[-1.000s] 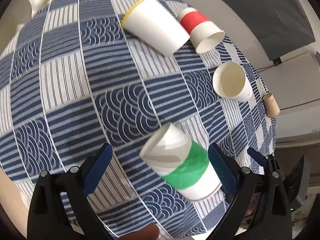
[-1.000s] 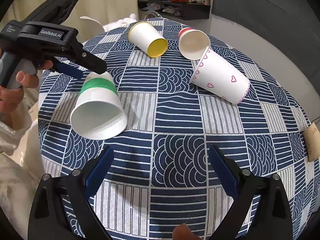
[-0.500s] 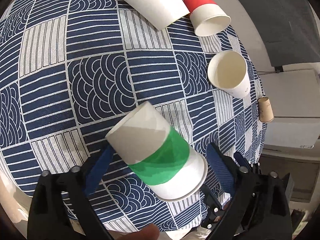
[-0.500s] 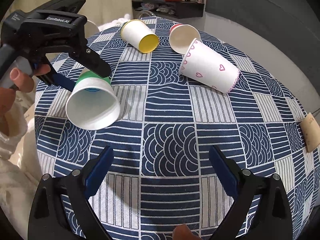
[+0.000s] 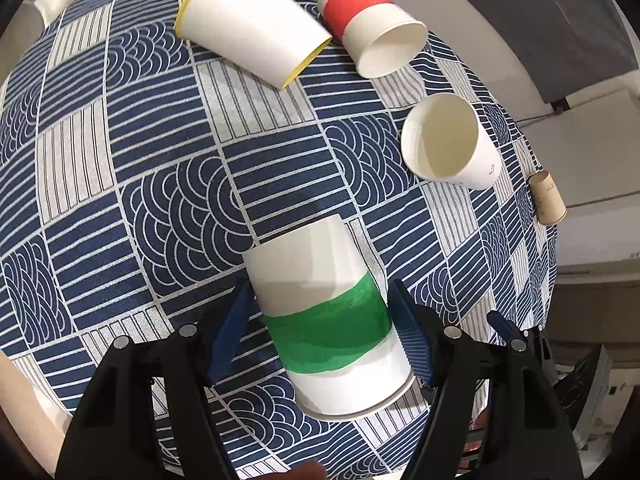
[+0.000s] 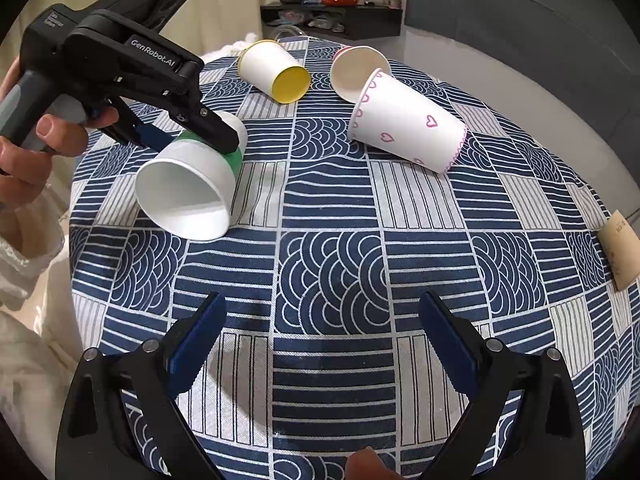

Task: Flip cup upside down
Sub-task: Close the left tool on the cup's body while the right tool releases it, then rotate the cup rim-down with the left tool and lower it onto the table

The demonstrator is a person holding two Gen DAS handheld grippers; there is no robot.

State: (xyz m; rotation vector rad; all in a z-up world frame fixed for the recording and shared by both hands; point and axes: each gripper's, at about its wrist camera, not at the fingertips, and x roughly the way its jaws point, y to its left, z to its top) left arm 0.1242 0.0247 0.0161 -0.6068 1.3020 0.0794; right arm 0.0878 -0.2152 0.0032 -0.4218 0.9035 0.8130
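Observation:
A white paper cup with a green band (image 5: 328, 312) lies on its side, its mouth toward the table's near edge. My left gripper (image 5: 320, 320) is shut on it, one blue pad on each side of the green band. The right wrist view shows the same cup (image 6: 188, 188) held by the left gripper (image 6: 192, 132), its open mouth facing the camera. My right gripper (image 6: 320, 344) is open and empty, above the patterned cloth near the table's front edge.
Three more cups lie on their sides on the blue-and-white cloth (image 6: 332, 272): a yellow-rimmed cup (image 6: 276, 76), a red-banded cup (image 5: 372, 28) and a heart-printed cup (image 6: 408, 132). A cardboard tag (image 6: 620, 252) hangs at the right edge. A shelf (image 6: 332, 20) stands behind.
My left gripper closed from open onto the green-banded cup, which now sits centred between its pads. My right gripper stayed open and drifted slightly.

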